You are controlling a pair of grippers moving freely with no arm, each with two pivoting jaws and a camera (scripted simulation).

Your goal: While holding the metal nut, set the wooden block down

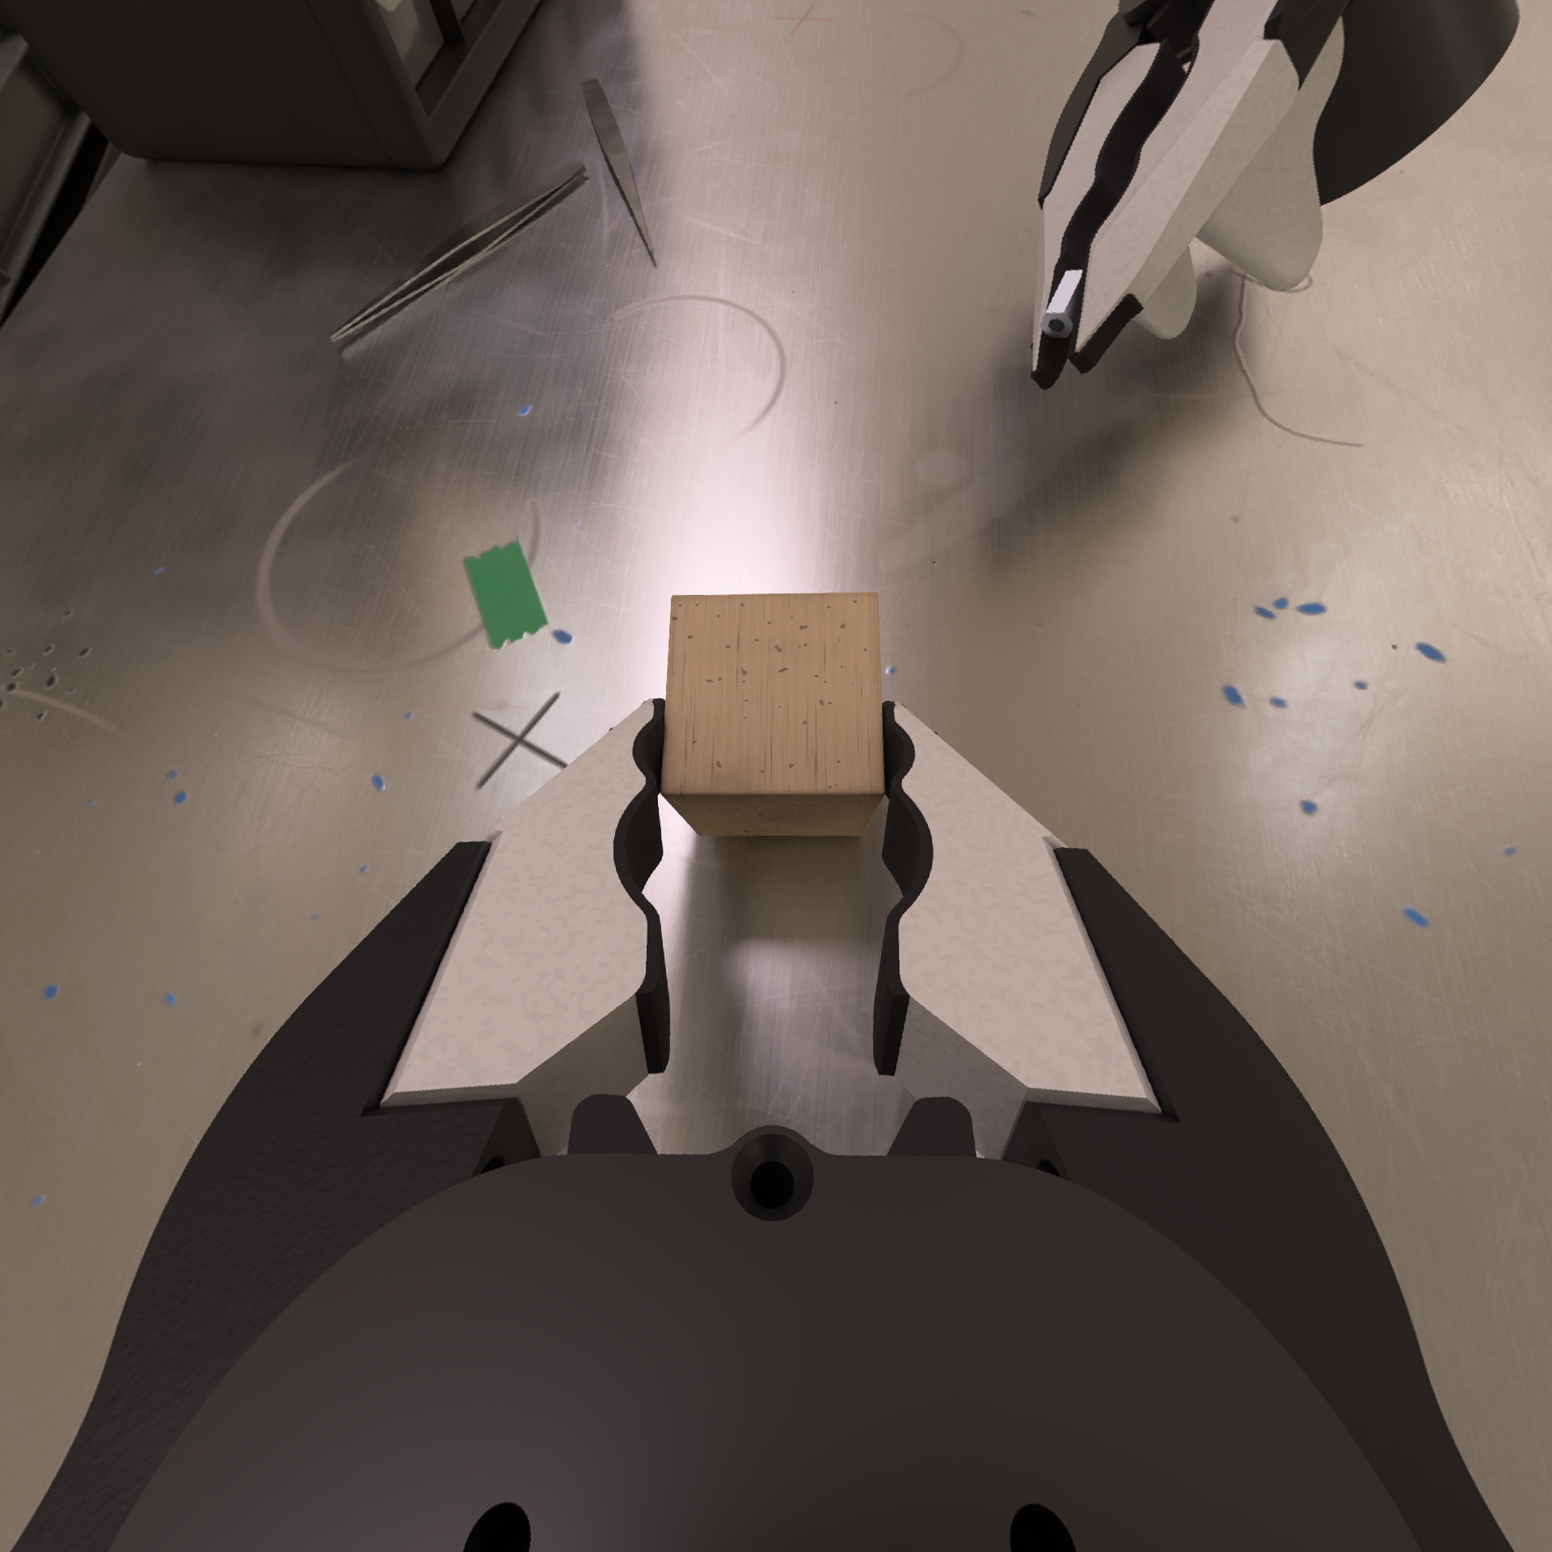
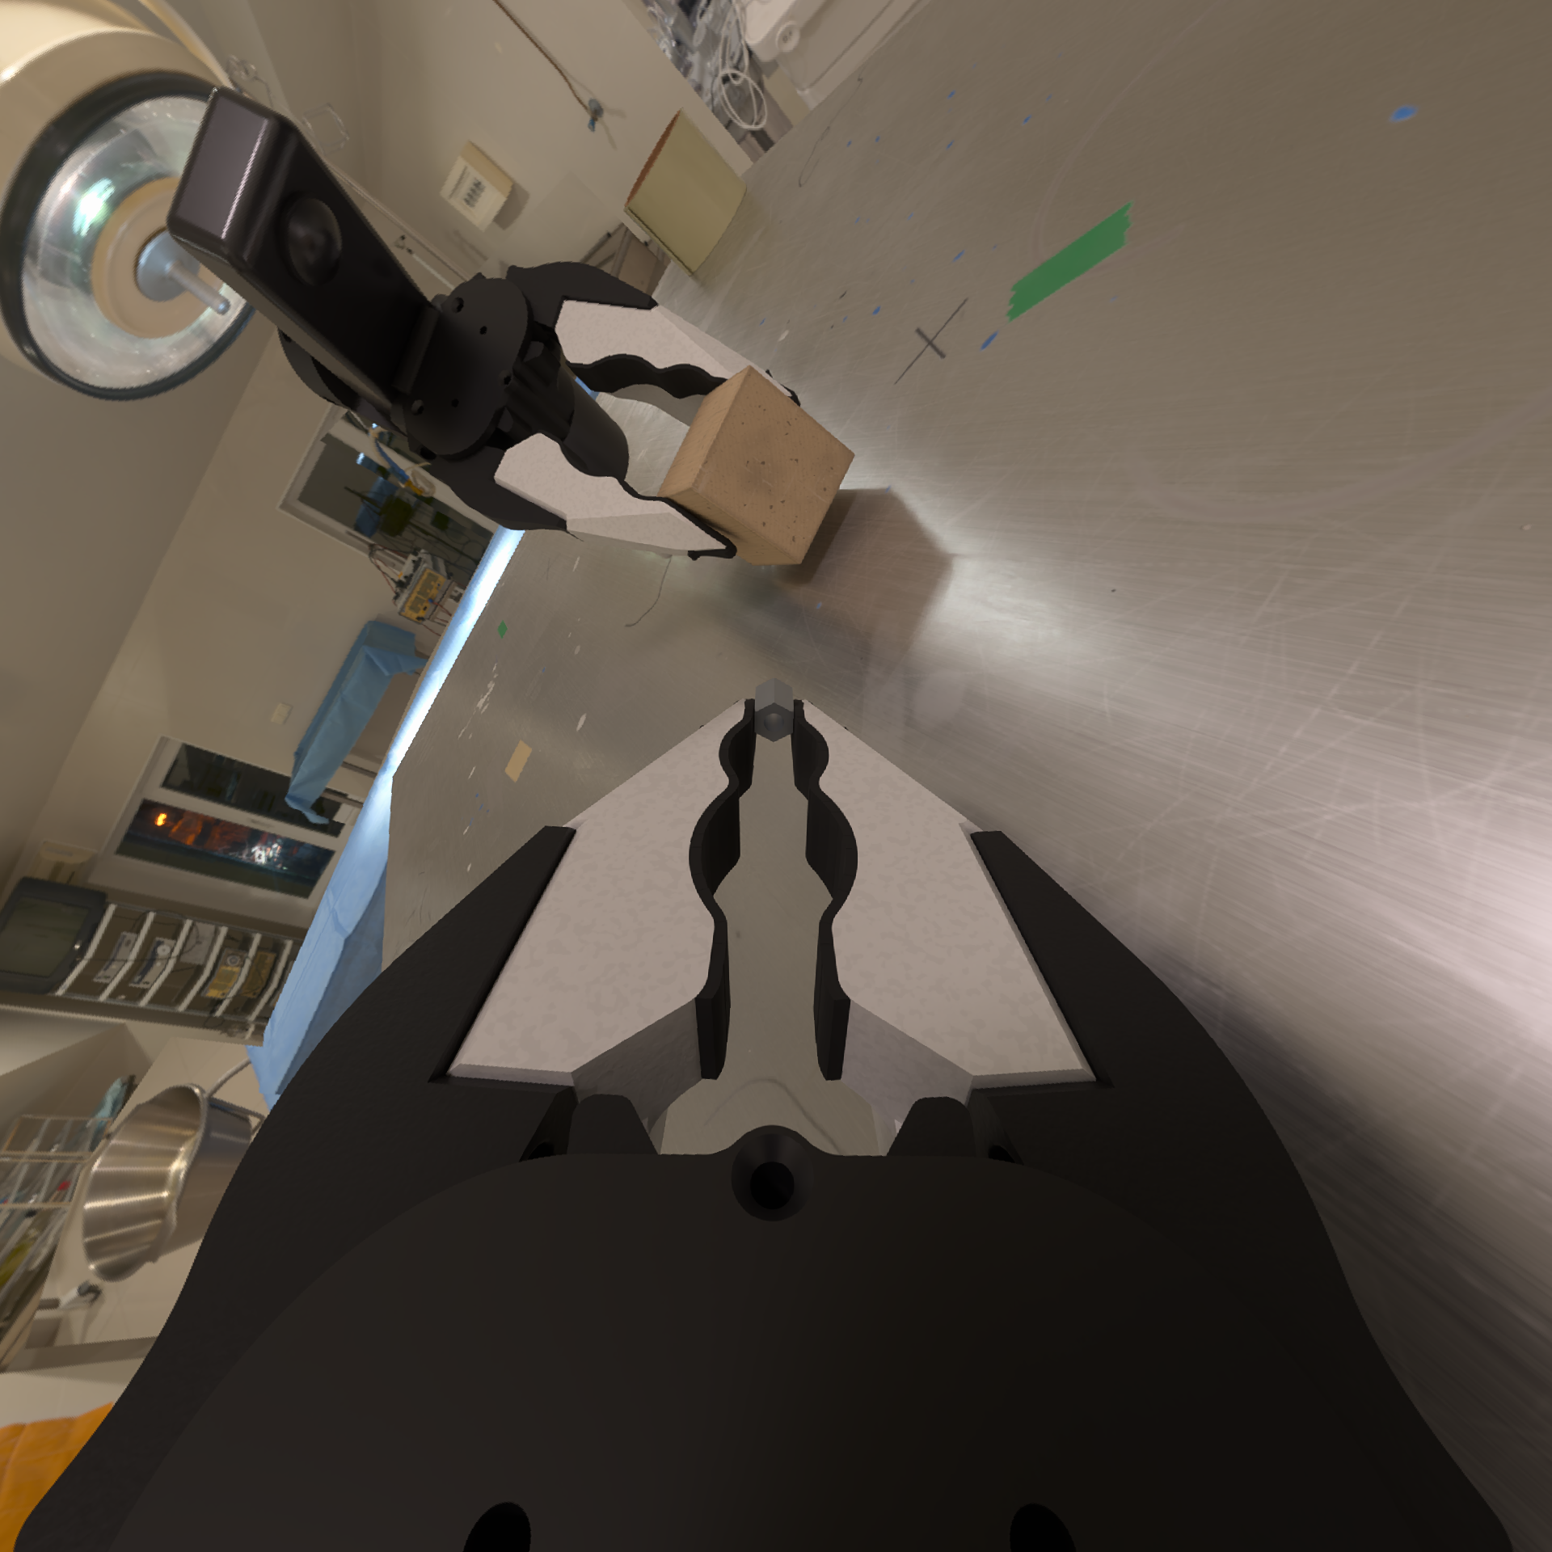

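The wooden block is a pale cube held between the fingers of my left gripper, which is shut on its two sides. In the right wrist view the block hangs a little above the brushed metal table, with its reflection just beneath it, in the left gripper. My right gripper is shut on a small grey metal nut at its fingertips. In the left wrist view the right gripper is at the far right, above the table, with the nut between its tips.
Two metal tweezers lie at the far left near a dark box. A green tape strip and a black cross mark are left of the block. The table's edge runs behind the left gripper.
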